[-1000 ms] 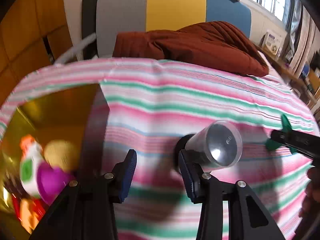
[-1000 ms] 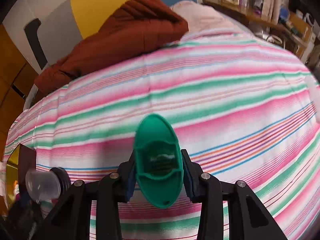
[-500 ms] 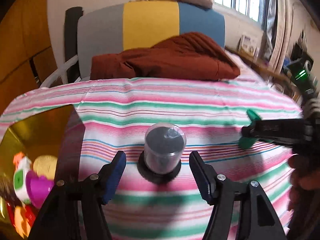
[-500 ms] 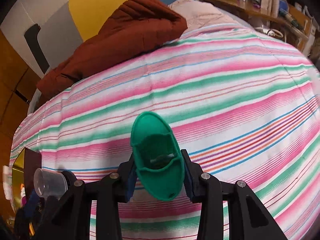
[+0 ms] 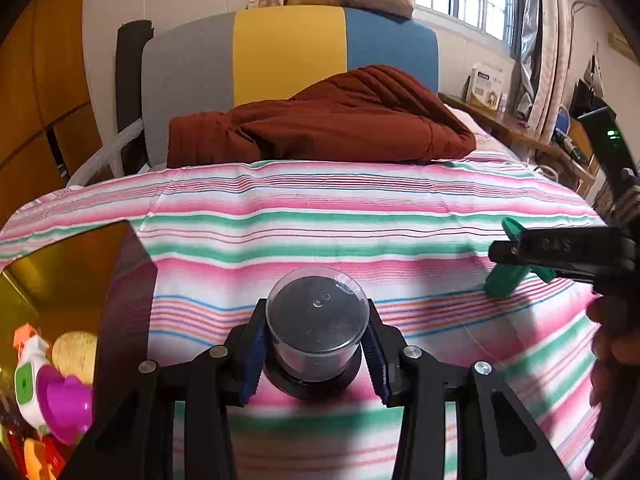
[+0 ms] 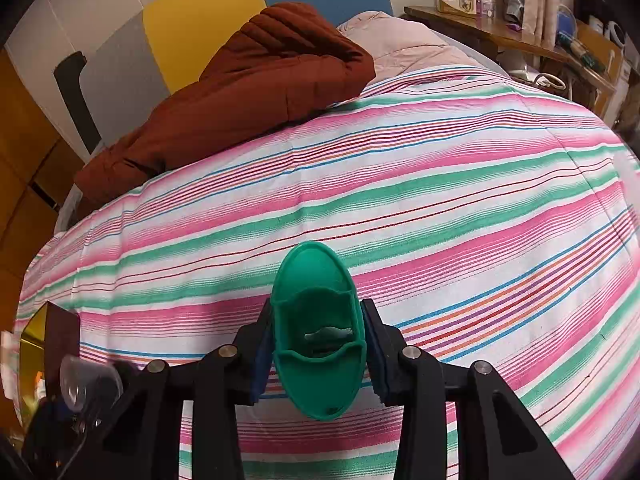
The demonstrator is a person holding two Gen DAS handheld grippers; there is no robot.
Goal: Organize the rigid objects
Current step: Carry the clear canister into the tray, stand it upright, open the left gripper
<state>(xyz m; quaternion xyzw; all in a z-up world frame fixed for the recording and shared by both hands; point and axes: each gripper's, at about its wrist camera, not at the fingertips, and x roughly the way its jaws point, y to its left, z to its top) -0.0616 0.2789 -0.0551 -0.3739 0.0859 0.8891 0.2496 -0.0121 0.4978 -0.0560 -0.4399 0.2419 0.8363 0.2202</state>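
A clear plastic jar [image 5: 317,324] with a black base stands upright on the striped bedsheet [image 5: 320,208]. My left gripper [image 5: 316,346] is closing around it, and its blue pads touch both sides of the jar. The jar [image 6: 86,380] also shows at the lower left of the right wrist view. My right gripper [image 6: 318,354] is shut on a green oval plastic piece [image 6: 316,300], held just above the sheet. In the left wrist view that green piece [image 5: 504,280] pokes out from the right gripper [image 5: 520,252] at the right edge.
A gold-coloured box [image 5: 60,264] sits at the bed's left edge and holds several bright toys [image 5: 52,392]. A brown quilted jacket [image 5: 320,120] lies across the far end of the bed. A cluttered shelf [image 6: 520,40] runs along the right wall.
The jar went from lying tilted against one left finger to standing upright. The left jaws spread wide around it, then closed onto its sides. The right gripper kept still with the green piece.
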